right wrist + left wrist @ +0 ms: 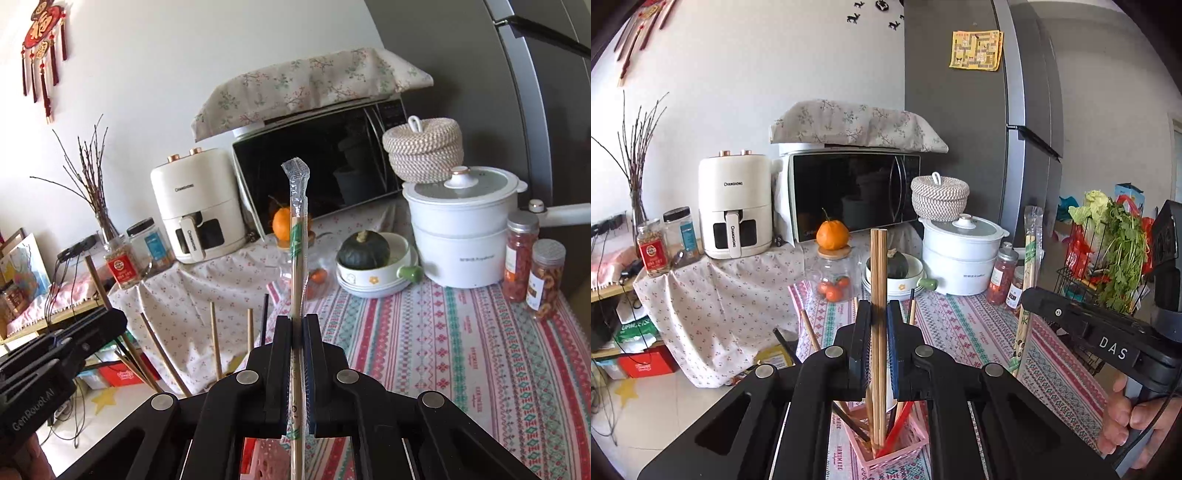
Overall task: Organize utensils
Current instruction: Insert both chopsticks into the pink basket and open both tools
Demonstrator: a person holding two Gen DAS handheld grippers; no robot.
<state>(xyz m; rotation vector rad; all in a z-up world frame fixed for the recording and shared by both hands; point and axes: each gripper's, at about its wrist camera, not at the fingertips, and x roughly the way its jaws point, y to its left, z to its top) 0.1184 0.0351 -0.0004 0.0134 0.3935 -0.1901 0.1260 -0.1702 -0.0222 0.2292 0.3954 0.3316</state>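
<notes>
Left wrist view showed the left gripper (878, 325) pinching a pair of wooden chopsticks (878, 280) upright over the pink basket (886, 452), likely so they drop in tip first; the right gripper (296, 332) pinched wrapped chopsticks (297, 243) upright beside it, probably next

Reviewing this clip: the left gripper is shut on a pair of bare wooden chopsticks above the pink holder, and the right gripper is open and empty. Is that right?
Not quite. The right gripper is not open and empty: the right wrist view shows it shut on plastic-wrapped chopsticks. The rest holds: the left gripper is shut on bare wooden chopsticks above the pink holder.
</notes>
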